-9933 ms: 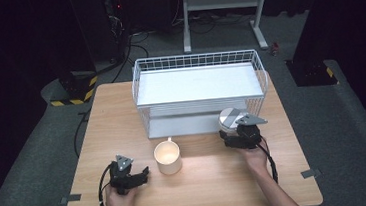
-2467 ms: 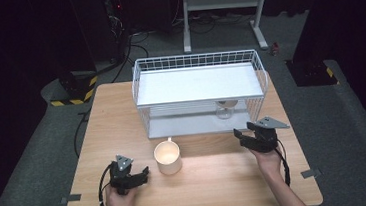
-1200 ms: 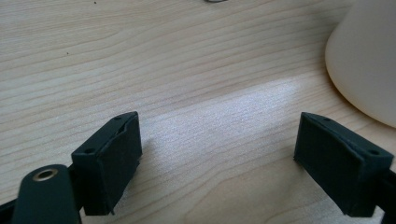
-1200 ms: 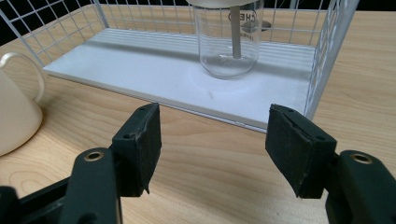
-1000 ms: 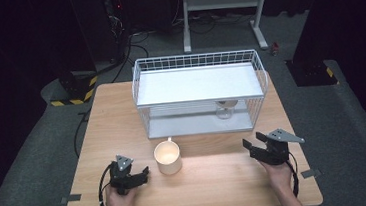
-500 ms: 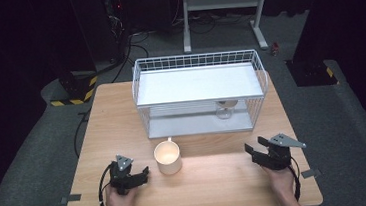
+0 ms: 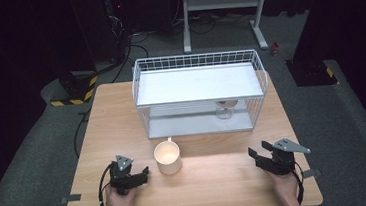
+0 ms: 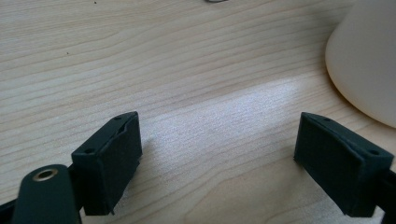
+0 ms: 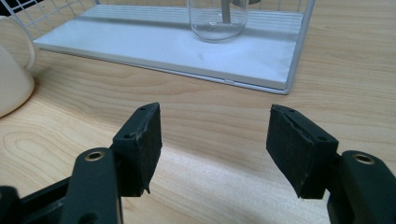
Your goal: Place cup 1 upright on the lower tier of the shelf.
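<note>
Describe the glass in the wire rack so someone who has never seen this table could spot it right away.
On the wooden table stands a white wire rack with two levels. Look on its lower shelf, toward the right end: the clear glass stands there alone, under the upper shelf. Unlike the cream mug out on the bare tabletop in front of the rack, it is see-through and sits inside the rack.

Both grippers (image 7: 142, 176) (image 7: 254, 156) low — fingers apart.

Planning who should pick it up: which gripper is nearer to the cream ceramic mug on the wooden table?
Left. The left gripper sits just beside the cream ceramic mug, jaws open towards it. The right gripper rests open far across the wooden table, near its right edge.
</note>
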